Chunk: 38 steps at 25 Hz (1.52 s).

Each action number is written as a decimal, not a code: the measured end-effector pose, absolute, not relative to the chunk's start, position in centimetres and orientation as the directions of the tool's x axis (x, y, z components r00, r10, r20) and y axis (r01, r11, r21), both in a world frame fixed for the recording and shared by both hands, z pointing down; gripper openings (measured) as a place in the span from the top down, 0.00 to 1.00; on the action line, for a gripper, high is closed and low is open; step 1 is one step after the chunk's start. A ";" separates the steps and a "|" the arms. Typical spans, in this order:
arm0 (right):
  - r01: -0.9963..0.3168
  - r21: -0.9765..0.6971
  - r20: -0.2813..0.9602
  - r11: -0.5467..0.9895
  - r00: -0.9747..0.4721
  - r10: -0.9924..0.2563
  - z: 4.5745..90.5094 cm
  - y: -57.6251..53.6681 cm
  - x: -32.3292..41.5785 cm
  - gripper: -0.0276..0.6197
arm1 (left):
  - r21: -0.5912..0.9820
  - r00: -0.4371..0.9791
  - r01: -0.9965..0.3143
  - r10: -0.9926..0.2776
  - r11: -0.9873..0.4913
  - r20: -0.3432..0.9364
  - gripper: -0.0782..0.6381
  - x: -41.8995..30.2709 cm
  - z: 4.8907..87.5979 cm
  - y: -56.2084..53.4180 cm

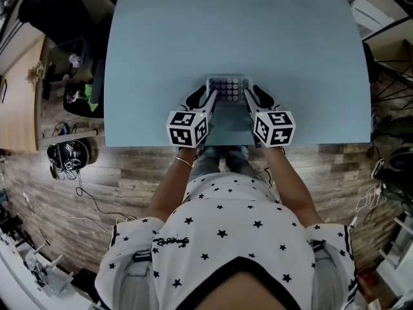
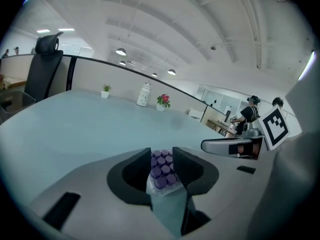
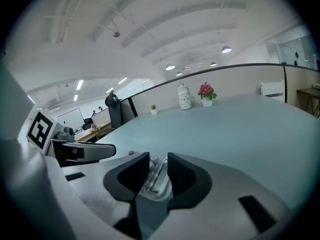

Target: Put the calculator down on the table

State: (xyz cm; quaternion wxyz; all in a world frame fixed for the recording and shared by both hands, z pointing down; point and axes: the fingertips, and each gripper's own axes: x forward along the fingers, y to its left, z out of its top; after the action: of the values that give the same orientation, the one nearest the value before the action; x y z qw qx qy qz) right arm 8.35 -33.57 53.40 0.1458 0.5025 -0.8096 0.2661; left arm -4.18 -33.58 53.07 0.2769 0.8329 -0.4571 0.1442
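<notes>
The calculator (image 1: 228, 88) sits over the near edge of the table (image 1: 193, 44), about midway along that edge, with its purple keys facing up. I have it from both sides. My left gripper (image 1: 205, 100) is on its left edge and my right gripper (image 1: 253, 99) is on its right edge, each angled inward across the table's near edge.

In the left gripper view, the left gripper (image 2: 161, 156) has its two dark pads closed against the calculator (image 2: 161, 170) – the rows of purple keys fill the gap between them, and the body tilts in the grip. In the right gripper view, the right gripper (image 3: 158, 164) is clamped the same way on the calculator (image 3: 156, 178), seen edge-on as a pale, thin slab between the pads.

I cannot tell from any view whether the calculator's underside touches the table or hangs just above it.

Along the table's far edge stand three small things – a little green plant (image 2: 105, 91), a white jar (image 2: 144, 95) and a pot of red flowers (image 2: 163, 101). A black office chair (image 2: 45, 64) stands beside the table's left end.
</notes>
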 end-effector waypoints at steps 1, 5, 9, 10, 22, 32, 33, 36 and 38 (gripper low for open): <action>-0.888 -0.293 0.487 0.355 -0.458 -0.744 52.8 -33.5 8.3 0.78 | 0.333 0.544 -0.839 -0.688 -0.430 0.481 0.68 -4.3 52.5 -33.5; -0.875 -0.324 0.415 0.360 -0.474 -0.777 50.1 -33.1 8.8 0.86 | 0.305 0.558 -0.829 -0.710 -0.468 0.429 0.74 -4.2 49.8 -33.3; -0.865 -0.337 0.335 0.371 -0.479 -0.811 47.0 -32.8 9.6 0.92 | 0.259 0.576 -0.818 -0.732 -0.514 0.364 0.81 -3.5 46.3 -33.2; -0.863 -0.336 0.313 0.376 -0.479 -0.820 46.1 -32.8 9.8 0.95 | 0.246 0.578 -0.816 -0.738 -0.523 0.348 0.81 -3.4 45.5 -33.2; -0.855 -0.274 0.129 0.440 -0.486 -0.865 38.6 -31.1 10.2 0.96 | 0.177 0.603 -0.798 -0.753 -0.576 0.265 0.83 -3.3 40.4 -31.5; -0.850 -0.287 0.133 0.441 -0.491 -0.861 38.5 -30.5 10.1 0.96 | 0.173 0.616 -0.788 -0.747 -0.591 0.250 0.83 -3.1 39.7 -30.9; -0.849 -0.289 0.135 0.442 -0.493 -0.860 38.6 -30.5 10.1 0.96 | 0.172 0.617 -0.787 -0.746 -0.593 0.249 0.83 -3.0 39.6 -30.9; -0.847 -0.292 0.138 0.444 -0.496 -0.857 38.7 -30.5 10.0 0.96 | 0.169 0.622 -0.782 -0.743 -0.599 0.245 0.83 -2.9 39.6 -30.9; -0.846 -0.295 0.138 0.444 -0.498 -0.856 38.8 -30.5 10.0 0.96 | 0.166 0.624 -0.781 -0.743 -0.602 0.243 0.83 -2.8 39.6 -30.8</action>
State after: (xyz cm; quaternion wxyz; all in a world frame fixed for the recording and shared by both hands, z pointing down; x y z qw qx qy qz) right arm 10.01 -30.51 38.80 -0.0154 0.5009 -0.8496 0.1643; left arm -2.80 -30.83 39.56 0.1286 0.8919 -0.4271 0.0746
